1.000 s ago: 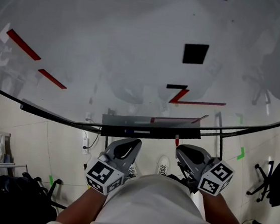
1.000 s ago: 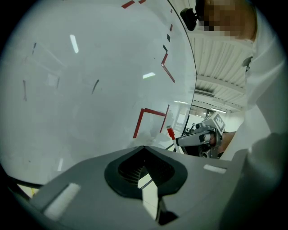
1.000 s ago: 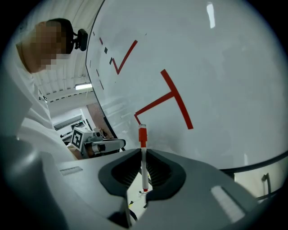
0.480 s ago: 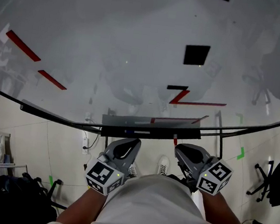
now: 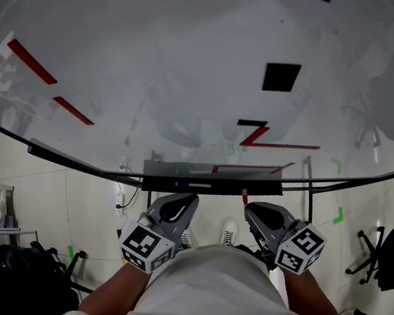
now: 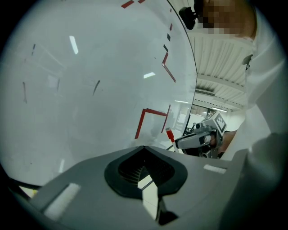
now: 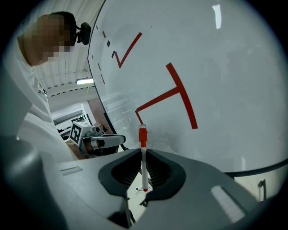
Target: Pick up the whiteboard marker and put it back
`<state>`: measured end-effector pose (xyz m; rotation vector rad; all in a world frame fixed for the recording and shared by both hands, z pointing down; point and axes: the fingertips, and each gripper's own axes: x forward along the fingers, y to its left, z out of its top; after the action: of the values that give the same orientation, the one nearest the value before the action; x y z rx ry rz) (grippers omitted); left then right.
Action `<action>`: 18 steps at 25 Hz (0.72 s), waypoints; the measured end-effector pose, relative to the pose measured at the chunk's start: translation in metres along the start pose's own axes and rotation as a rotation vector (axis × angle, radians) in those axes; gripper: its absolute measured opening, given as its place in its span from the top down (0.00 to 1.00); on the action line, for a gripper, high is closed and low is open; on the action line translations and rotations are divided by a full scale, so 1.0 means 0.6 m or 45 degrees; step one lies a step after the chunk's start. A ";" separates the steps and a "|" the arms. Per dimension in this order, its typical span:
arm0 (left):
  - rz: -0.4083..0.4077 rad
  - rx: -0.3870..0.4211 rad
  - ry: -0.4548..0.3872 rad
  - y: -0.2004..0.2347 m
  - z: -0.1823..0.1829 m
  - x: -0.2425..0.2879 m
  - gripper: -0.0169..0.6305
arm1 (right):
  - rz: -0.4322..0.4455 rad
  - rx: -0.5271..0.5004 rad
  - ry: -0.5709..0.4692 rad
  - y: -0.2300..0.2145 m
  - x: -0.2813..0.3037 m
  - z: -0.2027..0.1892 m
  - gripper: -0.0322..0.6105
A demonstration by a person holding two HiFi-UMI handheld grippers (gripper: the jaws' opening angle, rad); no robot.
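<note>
In the right gripper view my right gripper (image 7: 144, 173) is shut on a thin white whiteboard marker (image 7: 143, 166). The marker stands upright between the jaws, its red cap (image 7: 142, 134) pointing at the whiteboard (image 7: 216, 67). In the head view the right gripper (image 5: 260, 214) is low at my waist, and the red cap (image 5: 245, 198) sits just under the board's dark tray (image 5: 211, 185). The left gripper (image 5: 175, 210) is beside it, jaws together with nothing between them. In the left gripper view (image 6: 144, 155) the cap (image 6: 170, 134) shows ahead of the right gripper (image 6: 198, 140).
The whiteboard (image 5: 159, 63) carries red strokes (image 5: 257, 134) and black square magnets (image 5: 281, 76). Below it are tiled floor, a power strip (image 5: 121, 197), an office chair (image 5: 388, 255) at right and a dark bag (image 5: 18, 277) at bottom left.
The right gripper with the marker has crept slightly left, toward the tray. The left gripper stays where it was.
</note>
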<state>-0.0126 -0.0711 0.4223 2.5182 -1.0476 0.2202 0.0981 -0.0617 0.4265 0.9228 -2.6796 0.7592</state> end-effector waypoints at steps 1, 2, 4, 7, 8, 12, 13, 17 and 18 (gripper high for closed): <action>0.002 0.000 0.000 0.001 0.000 0.000 0.95 | 0.000 -0.005 0.003 0.000 0.001 -0.001 0.89; 0.004 0.001 0.000 0.002 0.000 0.000 0.95 | 0.000 -0.010 0.007 0.000 0.001 -0.002 0.89; 0.007 0.002 0.003 0.003 -0.002 -0.001 0.95 | -0.001 -0.020 0.013 0.000 0.002 -0.003 0.89; 0.011 0.000 0.008 0.004 -0.004 -0.001 0.95 | -0.004 -0.038 0.022 0.002 0.002 -0.005 0.89; 0.012 0.000 0.008 0.004 -0.004 -0.002 0.95 | -0.004 -0.043 0.024 0.002 0.003 -0.005 0.89; 0.012 0.001 0.006 0.004 -0.003 -0.002 0.95 | -0.010 -0.058 0.031 0.001 0.004 -0.005 0.89; 0.013 0.001 0.006 0.005 -0.004 -0.002 0.95 | -0.015 -0.067 0.035 0.000 0.005 -0.005 0.89; 0.014 0.001 0.012 0.006 -0.007 -0.003 0.95 | -0.073 -0.169 0.084 -0.015 0.009 -0.016 0.89; 0.014 0.000 0.014 0.005 -0.009 -0.004 0.95 | -0.097 -0.217 0.108 -0.020 0.010 -0.019 0.89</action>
<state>-0.0164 -0.0695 0.4274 2.5086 -1.0577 0.2365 0.1010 -0.0668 0.4431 0.9222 -2.5723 0.5316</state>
